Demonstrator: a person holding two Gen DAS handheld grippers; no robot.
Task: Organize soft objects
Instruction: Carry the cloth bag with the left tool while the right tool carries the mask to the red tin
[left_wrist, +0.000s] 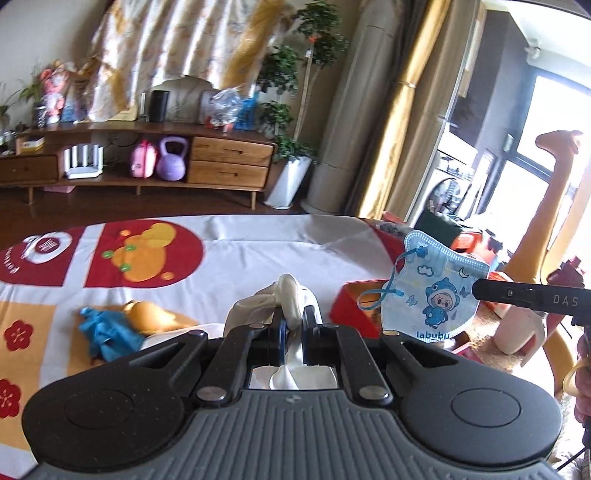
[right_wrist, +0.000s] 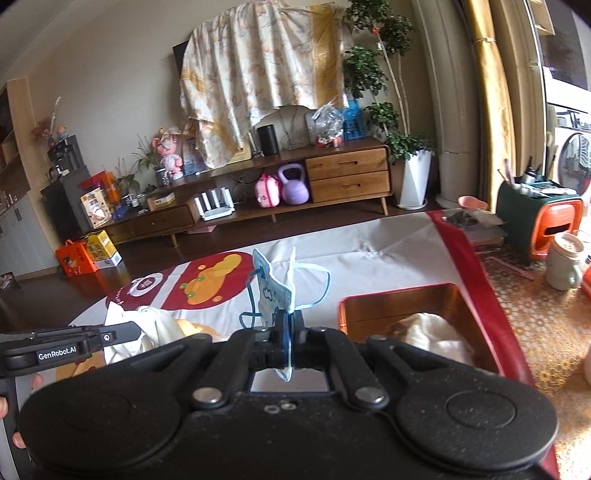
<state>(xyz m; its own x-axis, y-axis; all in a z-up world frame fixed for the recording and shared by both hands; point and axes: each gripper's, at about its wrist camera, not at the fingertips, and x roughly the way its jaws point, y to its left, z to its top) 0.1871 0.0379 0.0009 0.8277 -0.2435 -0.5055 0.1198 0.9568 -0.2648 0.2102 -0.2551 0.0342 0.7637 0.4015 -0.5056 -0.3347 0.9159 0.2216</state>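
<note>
Above the patterned table cloth (left_wrist: 258, 243), the right gripper (right_wrist: 289, 321) clamps a child's blue mask (left_wrist: 432, 291) marked "labubu", held upright; the left gripper (left_wrist: 295, 317) pinches a white glove (left_wrist: 288, 295) pointing away.

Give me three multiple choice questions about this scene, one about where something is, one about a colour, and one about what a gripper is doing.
1. Where is the crumpled blue glove?
A. On the patterned tablecloth
B. In the box
C. On the floor

2. What colour is the kettlebell under the wooden TV cabinet?
A. Green
B. Purple
C. Black

3. What is the right gripper doing?
A. Open and empty
B. Shut on a cup
C. Shut on the blue cartoon-print face mask

Answers: 1 A, it lies on the tablecloth left of the left gripper. 2 B, it is lilac purple. 3 C, the mask is pinched between closed fingers above the table.
</note>
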